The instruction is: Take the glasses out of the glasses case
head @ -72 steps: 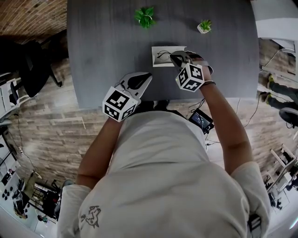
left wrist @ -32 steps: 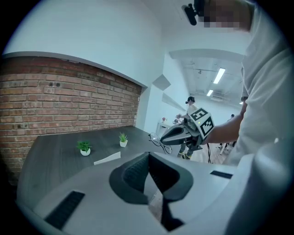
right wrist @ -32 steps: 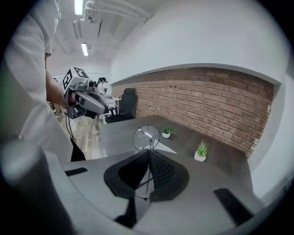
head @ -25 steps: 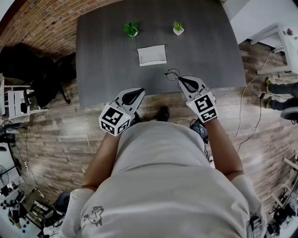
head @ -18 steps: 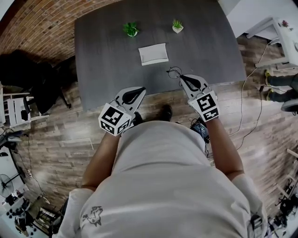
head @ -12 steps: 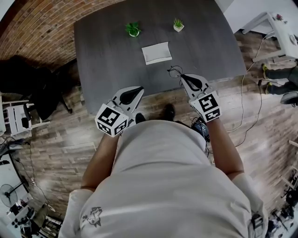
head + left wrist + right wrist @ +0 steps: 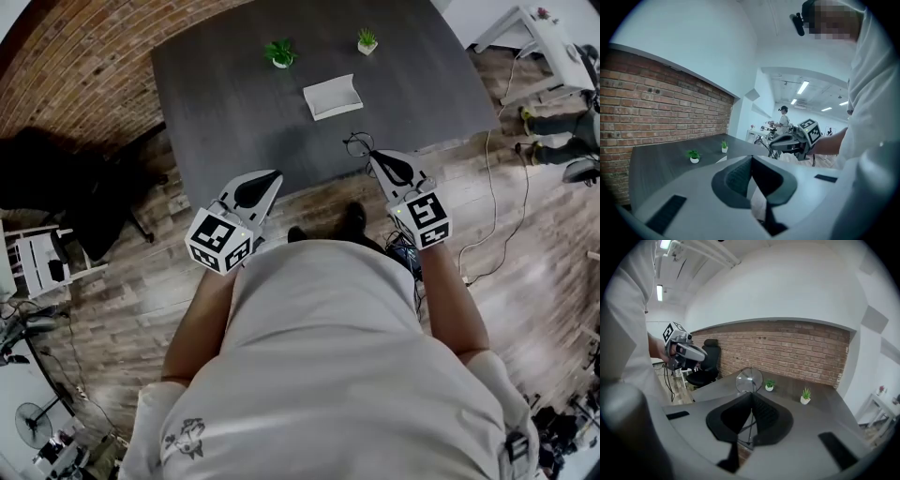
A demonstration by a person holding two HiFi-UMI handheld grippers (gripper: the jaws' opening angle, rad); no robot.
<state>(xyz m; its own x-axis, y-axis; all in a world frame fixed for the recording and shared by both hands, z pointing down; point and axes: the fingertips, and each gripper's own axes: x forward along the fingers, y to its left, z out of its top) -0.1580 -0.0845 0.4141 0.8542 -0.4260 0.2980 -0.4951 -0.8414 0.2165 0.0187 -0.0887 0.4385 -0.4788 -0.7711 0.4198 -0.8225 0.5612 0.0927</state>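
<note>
Right tongs (image 7: 374, 154) pinched glasses (image 7: 355, 143) by thin part over surface (image 7: 234, 84) near edge. Slip risked drop to floor (image 7: 122, 281). Left tongs (image 7: 274, 174) closed, empty.

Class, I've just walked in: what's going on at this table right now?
A person holds a claw in each hand. The right claw is shut on thin wire-framed round glasses, near the front edge of the dark grey table. The open white rectangular glasses case lies further back and looks empty, so the glasses are already out. The left claw is shut, holding nothing.
</note>
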